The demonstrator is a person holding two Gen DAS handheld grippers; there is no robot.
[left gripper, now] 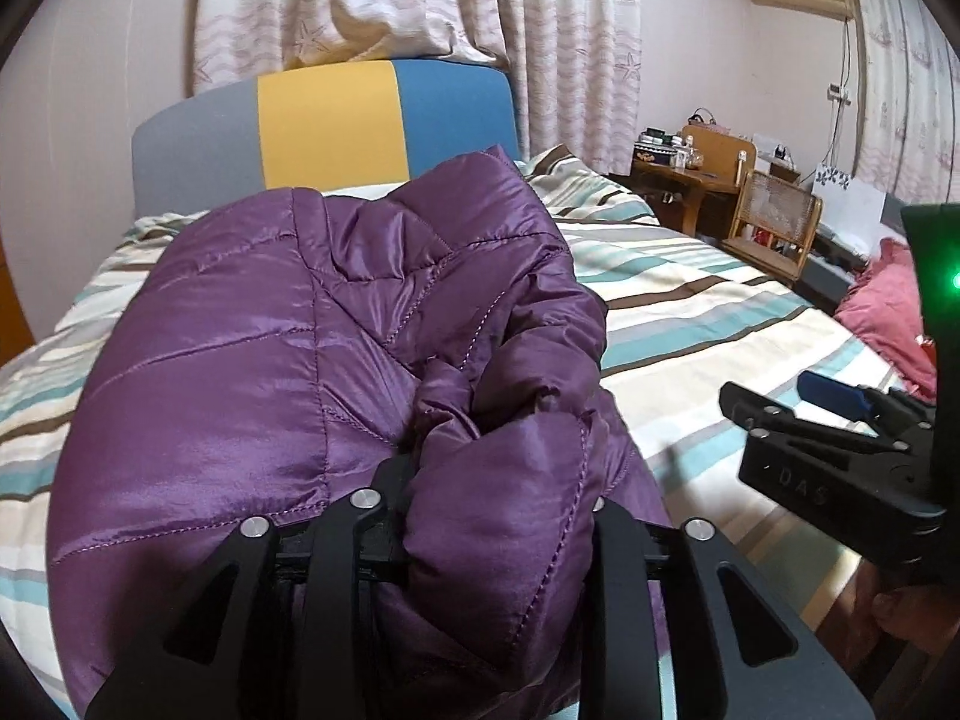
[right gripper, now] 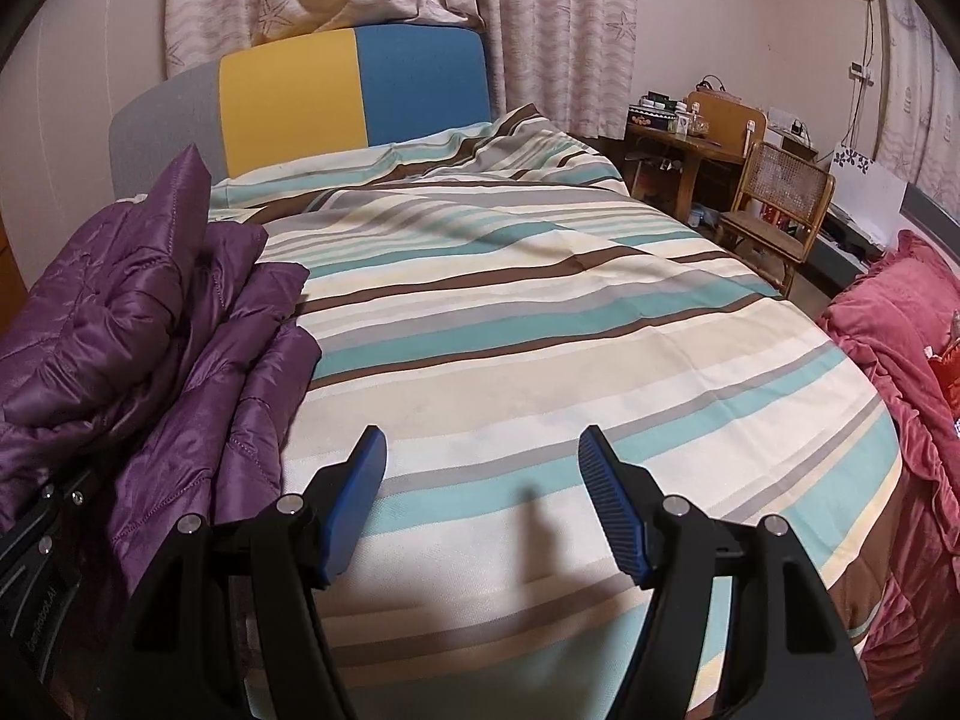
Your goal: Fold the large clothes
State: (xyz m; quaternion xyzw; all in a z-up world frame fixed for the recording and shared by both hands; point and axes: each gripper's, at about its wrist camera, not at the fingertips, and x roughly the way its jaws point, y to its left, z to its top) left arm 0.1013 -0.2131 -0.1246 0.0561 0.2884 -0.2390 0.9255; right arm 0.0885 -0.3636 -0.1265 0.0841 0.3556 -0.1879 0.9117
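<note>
The purple quilted jacket (left gripper: 312,360) is lying bunched on the striped bed cover (right gripper: 540,312), on the side of the bed away from the wicker chair (right gripper: 774,204) and toward the grey end of the headboard (right gripper: 360,90). The left tool (left gripper: 498,516) is reaching into the near edge of the jacket, and a thick puffy fold is sitting between its black arms; its fingertips are buried in the cloth, so whether they are pinching the fold or merely lying around it cannot be told. In the right wrist view the jacket is showing as a heap of stacked folds, its nearest fold draping toward the foot of the bed, just beside the left tool's black body at the picture's edge. The right tool (right gripper: 483,498) is hovering over bare striped cover on the wicker-chair side of the jacket, its blue-padded fingers (right gripper: 354,504) standing spread with nothing between them, and it is casting a soft shadow on the cover below. In the left wrist view this tool (left gripper: 798,396) is appearing clear of the jacket. A pink quilted blanket (right gripper: 888,324) is lying off the bed's edge, near the wicker chair. Patterned curtains (right gripper: 540,12) are hanging behind the headboard.
</note>
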